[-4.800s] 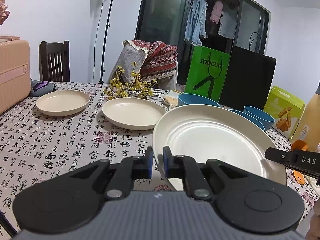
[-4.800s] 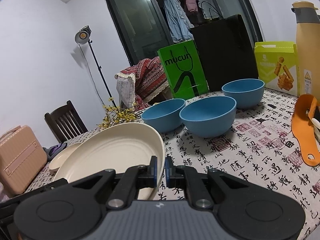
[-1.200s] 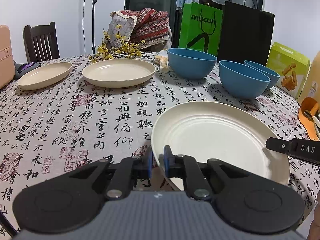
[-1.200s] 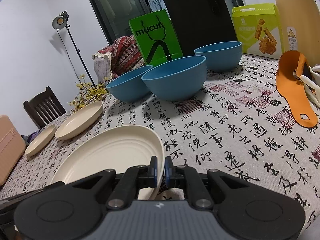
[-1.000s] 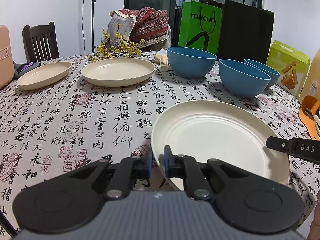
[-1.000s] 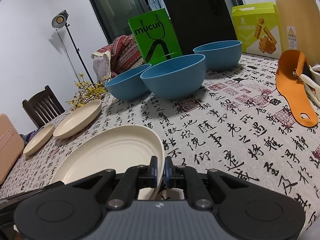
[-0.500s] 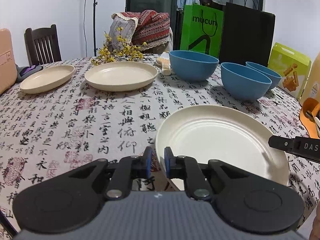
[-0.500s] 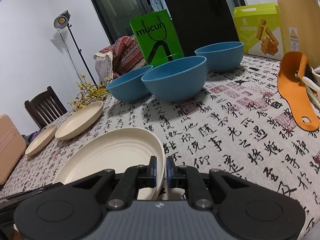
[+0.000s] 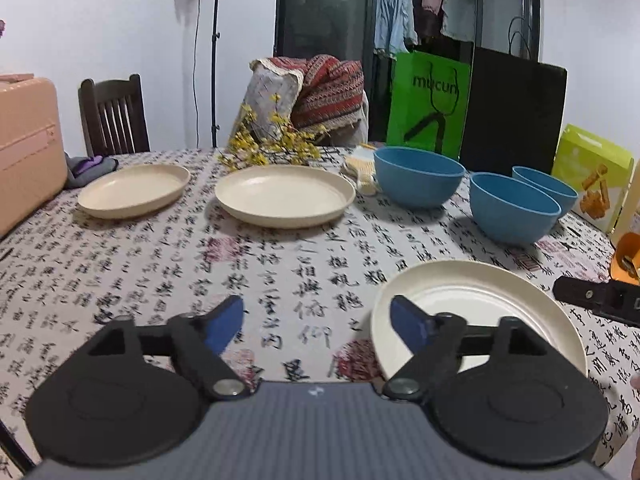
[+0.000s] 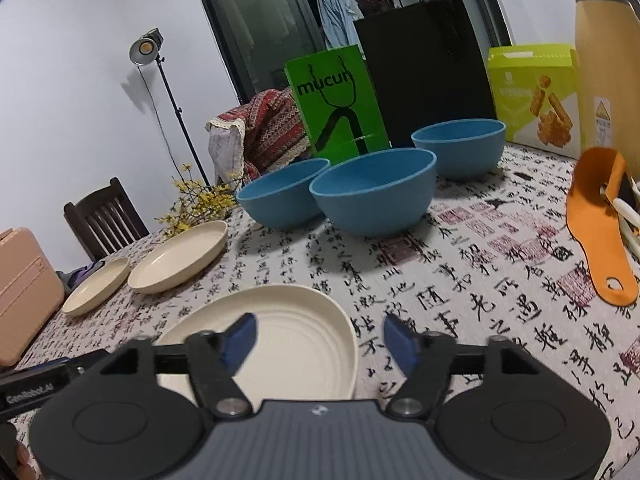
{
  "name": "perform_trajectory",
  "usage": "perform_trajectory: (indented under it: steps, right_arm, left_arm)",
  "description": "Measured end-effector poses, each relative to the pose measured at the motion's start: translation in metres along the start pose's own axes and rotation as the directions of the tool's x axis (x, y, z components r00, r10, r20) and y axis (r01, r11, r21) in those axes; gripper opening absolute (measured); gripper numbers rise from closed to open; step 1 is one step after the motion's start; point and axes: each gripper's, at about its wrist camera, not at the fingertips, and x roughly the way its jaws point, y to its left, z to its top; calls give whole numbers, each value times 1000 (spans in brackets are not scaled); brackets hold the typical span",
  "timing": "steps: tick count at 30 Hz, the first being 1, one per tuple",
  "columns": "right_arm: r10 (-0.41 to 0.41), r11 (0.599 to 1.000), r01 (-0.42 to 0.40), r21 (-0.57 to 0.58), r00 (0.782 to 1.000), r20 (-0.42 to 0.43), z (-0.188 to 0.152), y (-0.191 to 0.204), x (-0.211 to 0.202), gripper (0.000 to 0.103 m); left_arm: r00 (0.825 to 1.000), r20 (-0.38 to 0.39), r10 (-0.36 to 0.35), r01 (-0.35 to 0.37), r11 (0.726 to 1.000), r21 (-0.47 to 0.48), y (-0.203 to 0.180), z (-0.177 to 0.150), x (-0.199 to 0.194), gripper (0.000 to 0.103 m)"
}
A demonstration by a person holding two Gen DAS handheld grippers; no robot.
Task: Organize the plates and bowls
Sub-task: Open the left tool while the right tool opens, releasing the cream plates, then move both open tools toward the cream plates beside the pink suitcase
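Three cream plates (image 9: 285,196), three blue bowls (image 9: 419,182) on tablecloth (image 9: 160,264)

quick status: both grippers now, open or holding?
Left gripper: open, jaws just opened, holding nothing.
Right gripper: open, jaws just opened; large round cream plate lies released on the table.

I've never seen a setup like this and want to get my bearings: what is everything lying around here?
Plates: three, cream, one near, two far left.
Bowls: three, blue, far side.
Tablecloth: one, white with black script.
Bags: green and black, behind bowls.
Snack box: yellow-green, far right.
Suitcase: pink, left edge.
Flowers: yellow.
Left gripper: open, jaws just opened.
Right gripper: open, jaws just opened.
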Motion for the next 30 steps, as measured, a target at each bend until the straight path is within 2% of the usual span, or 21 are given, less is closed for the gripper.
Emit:
perform_trajectory:
  steps: [1, 2, 5, 6, 18, 30]
  right_arm:
    - [5, 1000, -5, -2, 1000, 8, 1, 1, -1, 86]
    - [12, 1000, -12, -3, 1000, 12, 2, 3, -2, 90]
    - [28, 1000, -28, -4, 1000, 15, 4, 6, -3, 102]
    - [25, 1000, -25, -7, 1000, 19, 5, 8, -4, 103]
    - [38, 999, -37, -36, 999, 25, 18, 37, 3, 103]
    - [74, 996, -73, -57, 997, 17, 35, 90, 23, 103]
  left_arm:
    - [1000, 9, 10, -10, 1000, -3, 3, 1, -2, 92]
    - [1000, 19, 20, -20, 1000, -8, 7, 2, -3, 101]
    - [998, 37, 42, -41, 999, -23, 17, 5, -6, 103]
    - [998, 37, 47, -46, 999, -29, 21, 6, -6, 103]
    - [994, 52, 97, -94, 994, -61, 61, 22, -8, 103]
    - [984, 82, 159, -154, 986, -63, 115, 46, -12, 103]
